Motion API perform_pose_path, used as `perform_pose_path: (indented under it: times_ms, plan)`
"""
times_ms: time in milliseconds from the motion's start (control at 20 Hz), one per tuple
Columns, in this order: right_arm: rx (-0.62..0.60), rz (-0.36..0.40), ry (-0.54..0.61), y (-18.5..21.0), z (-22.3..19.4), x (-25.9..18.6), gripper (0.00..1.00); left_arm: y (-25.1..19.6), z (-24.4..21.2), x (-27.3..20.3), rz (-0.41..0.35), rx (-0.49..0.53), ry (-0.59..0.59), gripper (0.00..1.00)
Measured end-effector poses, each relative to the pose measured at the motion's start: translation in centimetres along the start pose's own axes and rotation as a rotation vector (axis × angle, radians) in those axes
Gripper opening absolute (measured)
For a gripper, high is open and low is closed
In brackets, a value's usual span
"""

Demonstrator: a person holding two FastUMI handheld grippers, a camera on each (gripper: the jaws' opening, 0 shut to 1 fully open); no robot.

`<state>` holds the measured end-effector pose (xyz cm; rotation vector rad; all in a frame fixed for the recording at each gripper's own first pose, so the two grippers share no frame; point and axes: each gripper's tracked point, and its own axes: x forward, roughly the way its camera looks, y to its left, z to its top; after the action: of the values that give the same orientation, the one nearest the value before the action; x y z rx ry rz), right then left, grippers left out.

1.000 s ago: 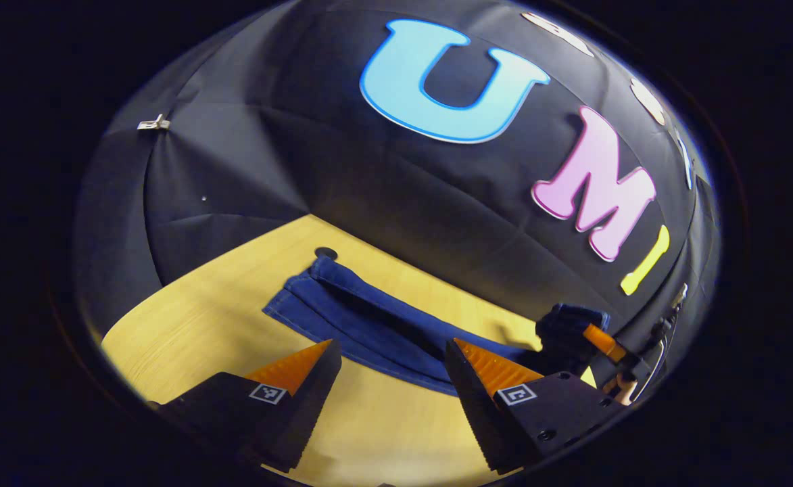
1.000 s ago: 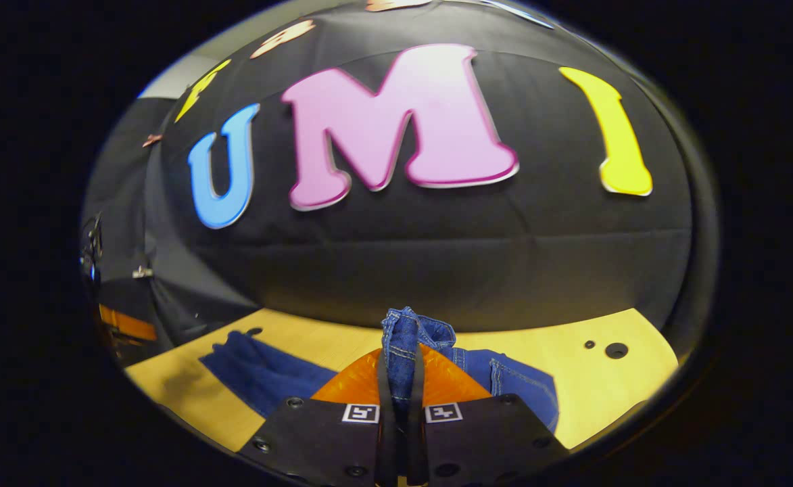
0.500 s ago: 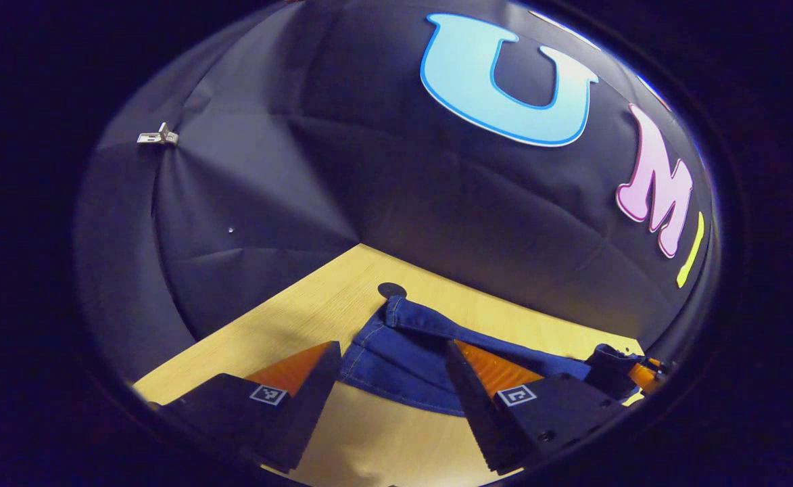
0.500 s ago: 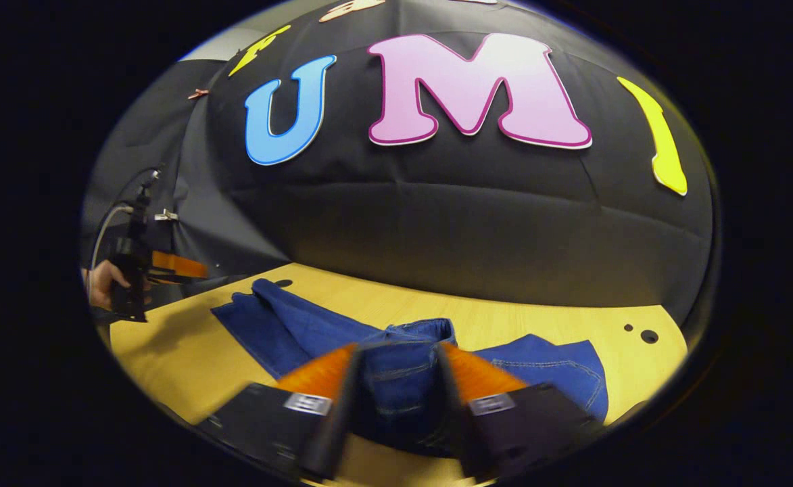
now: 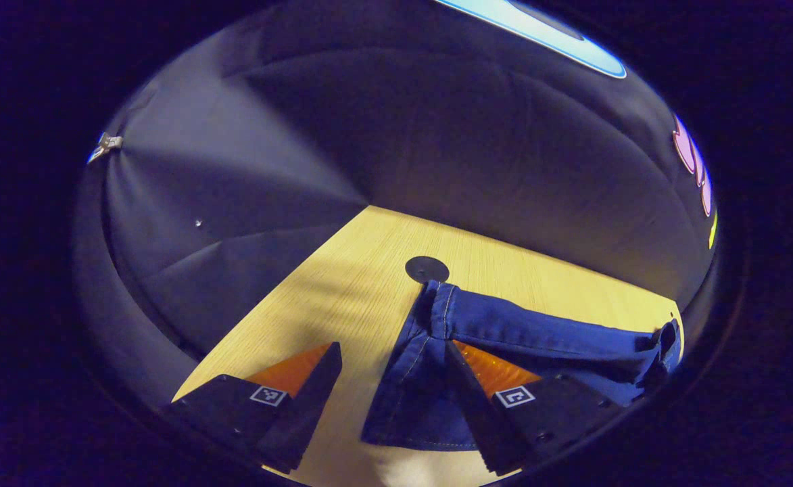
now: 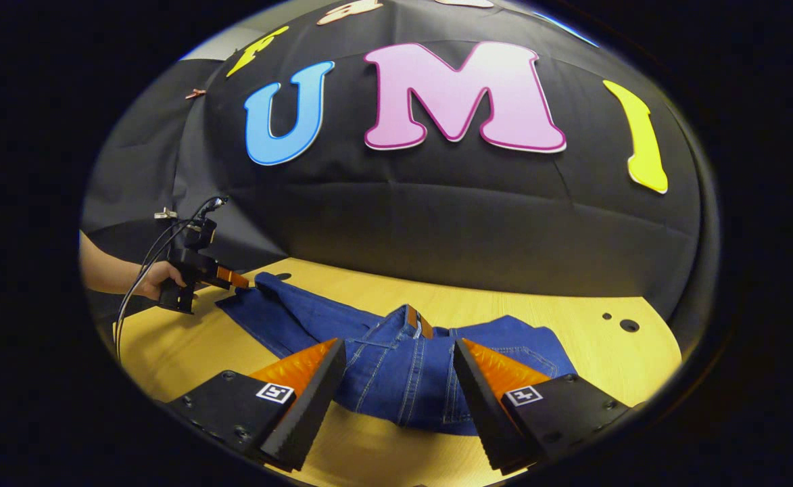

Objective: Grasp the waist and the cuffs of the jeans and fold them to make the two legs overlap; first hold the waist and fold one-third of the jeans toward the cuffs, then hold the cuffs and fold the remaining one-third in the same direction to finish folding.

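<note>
Jeans (image 6: 396, 365): soft, limp denim; cuffs (image 5: 437, 304) at twelve o'clock of spread left gripper (image 5: 389, 399); right gripper (image 6: 396, 392) spread, unloaded.

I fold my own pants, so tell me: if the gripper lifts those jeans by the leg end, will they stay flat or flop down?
The jeans will probably flop: the waist part already lies rumpled in soft folds. The cuffs curl up off the table, so the cloth bends easily. Thick denim likely hangs heavy and drags.
</note>
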<state>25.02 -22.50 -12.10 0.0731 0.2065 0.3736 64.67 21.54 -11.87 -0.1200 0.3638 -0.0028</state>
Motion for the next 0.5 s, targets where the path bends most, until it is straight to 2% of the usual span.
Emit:
perform_pose_path:
  times_ms: [200,300,350,450,500]
  plan:
    - [0.04,-0.052,0.051,-2.3,-1.9,-0.4,0.97,-0.9,-1.2,1.5,0.002,0.045,0.041,0.96]
    - [0.07,-0.074,0.075,-3.2,-2.8,-0.6,0.97,-2.0,-1.5,1.4,-0.052,0.057,0.066,0.96]
    - [0.087,-0.082,0.084,-3.6,-3.3,-0.8,0.97,-2.2,-1.6,1.1,-0.053,0.057,0.071,0.87]
    - [0.115,-0.093,0.092,-4.0,-3.8,-1.0,0.99,-2.4,-1.9,1.3,-0.044,0.07,0.082,0.75]
    - [0.122,-0.096,0.102,-4.1,-4.2,-1.1,0.98,-2.3,-2.1,1.5,-0.033,0.082,0.085,0.75]
